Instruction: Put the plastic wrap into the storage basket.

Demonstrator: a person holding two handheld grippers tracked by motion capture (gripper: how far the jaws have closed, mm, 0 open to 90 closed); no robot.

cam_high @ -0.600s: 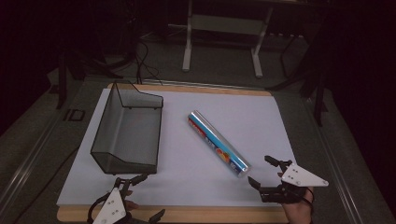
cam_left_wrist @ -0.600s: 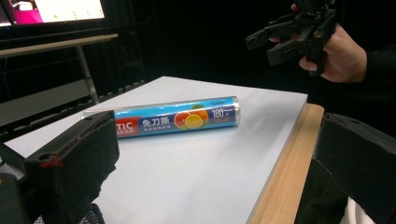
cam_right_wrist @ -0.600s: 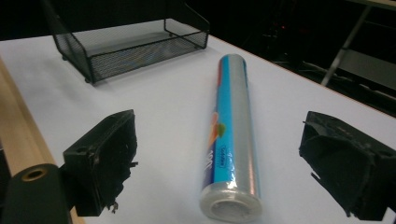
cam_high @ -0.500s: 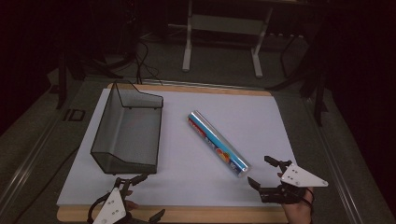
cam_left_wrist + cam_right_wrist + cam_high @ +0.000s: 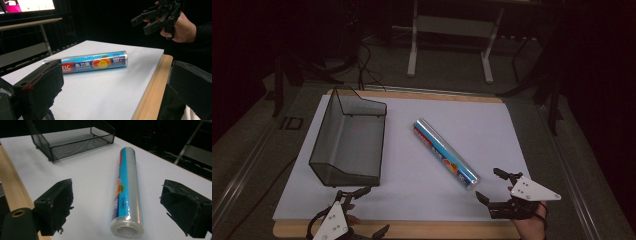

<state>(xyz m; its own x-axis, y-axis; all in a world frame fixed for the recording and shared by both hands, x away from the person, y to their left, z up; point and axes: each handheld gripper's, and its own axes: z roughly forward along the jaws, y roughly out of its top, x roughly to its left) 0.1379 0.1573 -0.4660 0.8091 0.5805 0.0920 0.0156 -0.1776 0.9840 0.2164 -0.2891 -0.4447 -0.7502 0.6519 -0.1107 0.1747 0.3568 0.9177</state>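
A roll of cling film (image 5: 445,154) lies diagonally on the white mat (image 5: 492,125), to the right of a black wire-mesh tray (image 5: 348,145) and clear of it. Its near end points at the right gripper (image 5: 493,186), whose jaws stand wide apart on either side of that end, holding nothing. The left gripper (image 5: 362,210), near the tray's front corner, is also spread wide and empty. The roll looks light and stiff, probably wound on a card core, though its glossy wrapper seems slippery and it may roll away; a squeeze across the barrel, a little in from the end, should hold best.
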